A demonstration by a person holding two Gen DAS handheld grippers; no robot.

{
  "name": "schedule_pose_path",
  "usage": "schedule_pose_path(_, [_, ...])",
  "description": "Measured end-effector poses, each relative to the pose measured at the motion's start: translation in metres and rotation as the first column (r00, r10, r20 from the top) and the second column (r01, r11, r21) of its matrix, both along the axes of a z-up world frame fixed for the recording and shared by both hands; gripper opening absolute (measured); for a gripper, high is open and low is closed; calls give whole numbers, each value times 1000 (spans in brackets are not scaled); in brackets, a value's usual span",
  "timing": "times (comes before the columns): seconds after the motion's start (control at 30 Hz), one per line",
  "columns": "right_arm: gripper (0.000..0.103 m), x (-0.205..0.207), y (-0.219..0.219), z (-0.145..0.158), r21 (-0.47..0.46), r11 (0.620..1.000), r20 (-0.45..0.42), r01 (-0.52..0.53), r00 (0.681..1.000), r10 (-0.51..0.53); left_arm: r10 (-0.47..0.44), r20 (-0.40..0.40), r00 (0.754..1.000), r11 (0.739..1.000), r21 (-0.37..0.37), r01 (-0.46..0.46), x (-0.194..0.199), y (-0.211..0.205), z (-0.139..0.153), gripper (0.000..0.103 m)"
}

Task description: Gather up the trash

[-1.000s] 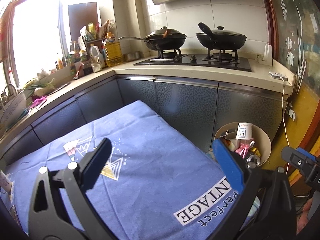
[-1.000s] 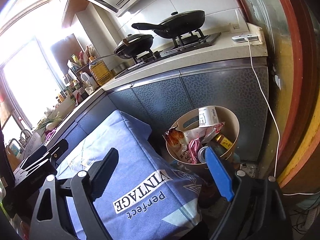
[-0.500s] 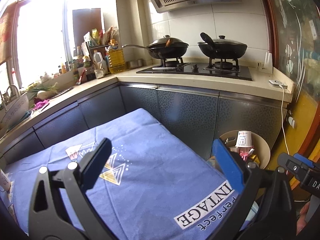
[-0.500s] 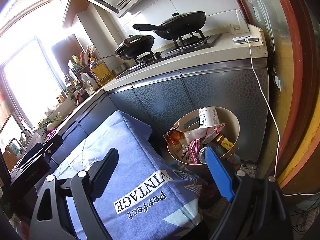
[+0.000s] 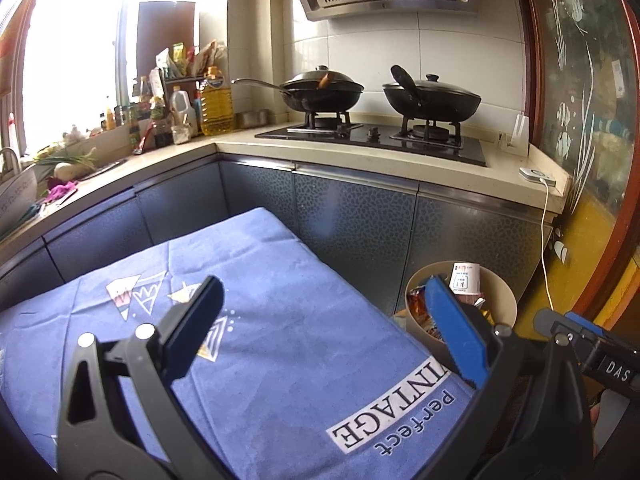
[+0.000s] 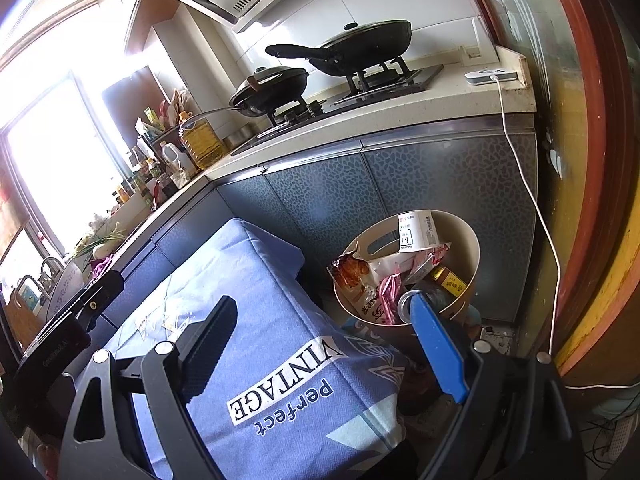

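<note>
A beige trash bin (image 6: 466, 240) stands on the floor by the cabinets, right of the blue cloth-covered table (image 6: 256, 280). It holds a white cup (image 6: 416, 230), snack wrappers (image 6: 368, 280) and other trash. The bin also shows in the left wrist view (image 5: 500, 296). My left gripper (image 5: 324, 332) is open and empty above the blue cloth (image 5: 280, 320). My right gripper (image 6: 324, 344) is open and empty above the table's right end, close to the bin. Part of the right gripper shows at the left wrist view's right edge (image 5: 580, 340).
Grey cabinets (image 5: 360, 216) run behind the table in an L shape. Two black pans (image 5: 324, 90) sit on the stove. Bottles and an oil jug (image 5: 216, 104) crowd the counter by the window. A white cable (image 6: 532, 208) hangs down beside the bin.
The left wrist view has tilted up and drawn back a little; the bin sits lower and smaller in it. The right gripper has barely moved. Both stay open.
</note>
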State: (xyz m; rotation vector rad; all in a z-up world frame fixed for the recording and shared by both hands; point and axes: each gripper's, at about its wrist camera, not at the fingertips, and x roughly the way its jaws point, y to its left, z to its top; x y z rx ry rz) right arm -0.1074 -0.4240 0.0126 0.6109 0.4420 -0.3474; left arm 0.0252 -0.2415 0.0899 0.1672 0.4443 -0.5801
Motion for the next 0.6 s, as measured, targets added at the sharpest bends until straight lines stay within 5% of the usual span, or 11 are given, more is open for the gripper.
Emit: schedule_pose_path(0.6, [86,0,2,-1,3,1000,-5,-6,1000,6,43,21,999,997,56,-44,-1,-2,-1,97])
